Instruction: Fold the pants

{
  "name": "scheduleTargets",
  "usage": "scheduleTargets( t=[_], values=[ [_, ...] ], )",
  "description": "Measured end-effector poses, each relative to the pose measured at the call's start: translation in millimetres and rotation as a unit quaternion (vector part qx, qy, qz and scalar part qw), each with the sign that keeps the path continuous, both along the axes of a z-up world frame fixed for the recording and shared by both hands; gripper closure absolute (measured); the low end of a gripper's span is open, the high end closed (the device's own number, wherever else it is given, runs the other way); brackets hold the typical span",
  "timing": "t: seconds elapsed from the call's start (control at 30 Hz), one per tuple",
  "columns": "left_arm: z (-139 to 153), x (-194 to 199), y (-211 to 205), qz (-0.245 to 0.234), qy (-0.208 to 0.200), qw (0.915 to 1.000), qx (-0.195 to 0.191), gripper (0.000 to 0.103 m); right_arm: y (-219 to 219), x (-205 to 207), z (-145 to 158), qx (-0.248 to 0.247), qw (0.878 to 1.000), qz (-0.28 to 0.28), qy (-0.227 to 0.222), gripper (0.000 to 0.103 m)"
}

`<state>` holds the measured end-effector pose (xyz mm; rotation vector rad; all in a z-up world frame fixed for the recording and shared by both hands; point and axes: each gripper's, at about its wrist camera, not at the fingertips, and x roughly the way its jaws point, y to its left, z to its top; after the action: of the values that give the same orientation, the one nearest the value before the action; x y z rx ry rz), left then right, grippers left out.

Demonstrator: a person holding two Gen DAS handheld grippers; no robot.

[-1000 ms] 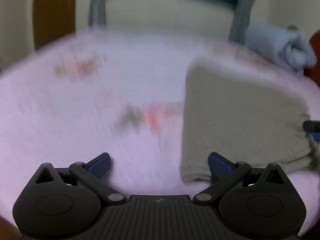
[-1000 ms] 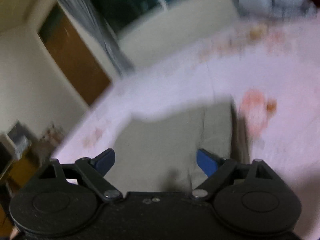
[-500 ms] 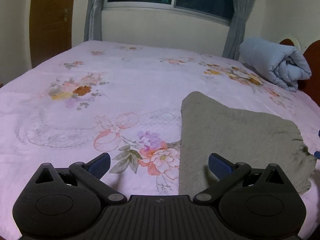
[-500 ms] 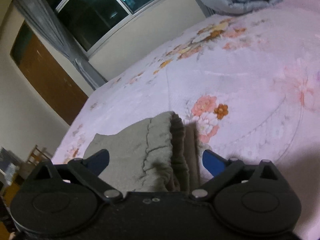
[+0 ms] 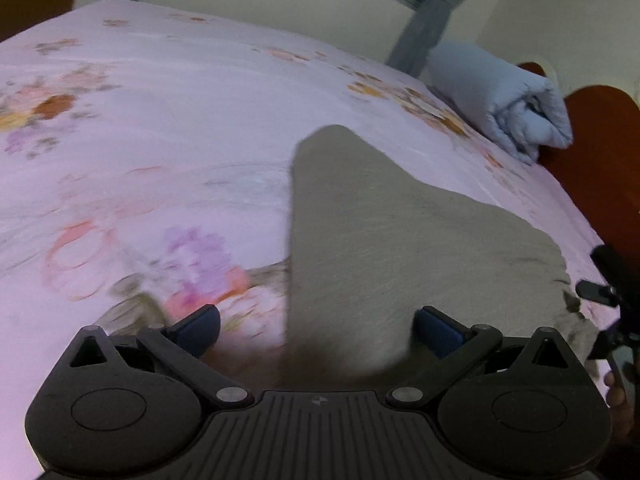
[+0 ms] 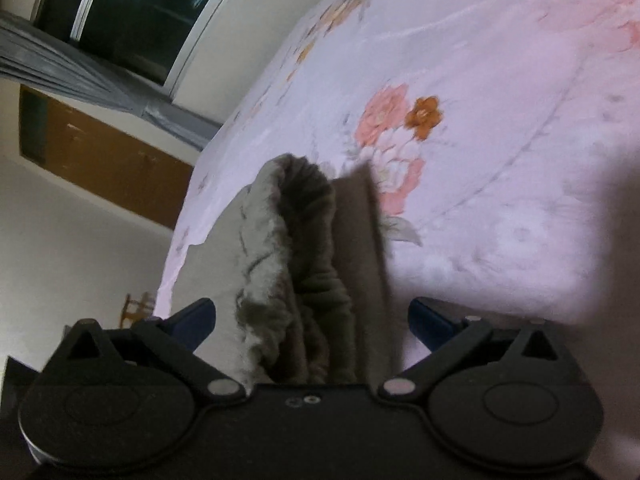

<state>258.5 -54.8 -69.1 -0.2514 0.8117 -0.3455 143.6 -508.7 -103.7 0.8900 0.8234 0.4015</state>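
Observation:
The grey-brown pants point(image 5: 384, 236) lie folded flat on the pink floral bedsheet point(image 5: 160, 128). My left gripper point(image 5: 316, 326) is open, its jaws straddling the near left edge of the pants. My right gripper point(image 6: 312, 318) is open, with the gathered elastic waistband of the pants point(image 6: 308, 240) lying between its jaws. The right gripper also shows at the right edge of the left wrist view point(image 5: 612, 300), beside the waistband end.
A rolled light-blue blanket point(image 5: 500, 100) lies at the far right by the red-brown headboard point(image 5: 600, 140). A window with grey curtains point(image 6: 80, 68) and a brown door point(image 6: 108, 164) stand beyond the bed. The bedsheet stretches left of the pants.
Both grippers have moved closer and lower over the pants. The right gripper has tilted, and the waistband now reaches deeper between its jaws.

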Motion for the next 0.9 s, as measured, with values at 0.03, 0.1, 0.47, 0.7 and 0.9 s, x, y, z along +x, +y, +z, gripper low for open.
scheduleTargets(
  t=[0.03, 0.1, 0.47, 0.7, 0.9],
  values=[
    [0, 3, -6, -0.008, 0.000, 1.0000, 0.002, 0.000, 2, 5, -1, 0.016, 1.000, 0.012, -0.002, 0.005],
    [1, 7, -17, -0.025, -0.002, 0.9997, 0.000, 0.000, 10, 12, 0, 0.013, 0.999, 0.030, -0.002, 0.005],
    [0, 17, -42, -0.048, 0.002, 0.9988, 0.012, 0.031, 32, 30, 8, -0.044, 0.996, 0.079, 0.008, 0.007],
    [26, 8, -14, -0.039, -0.040, 0.9978, -0.035, 0.078, 66, 28, 58, -0.132, 0.982, 0.114, -0.070, 0.054],
    [53, 46, 24, 0.001, -0.078, 0.9959, -0.046, 0.076, 93, 91, 100, -0.140, 0.973, 0.143, -0.116, 0.056]
  ],
)
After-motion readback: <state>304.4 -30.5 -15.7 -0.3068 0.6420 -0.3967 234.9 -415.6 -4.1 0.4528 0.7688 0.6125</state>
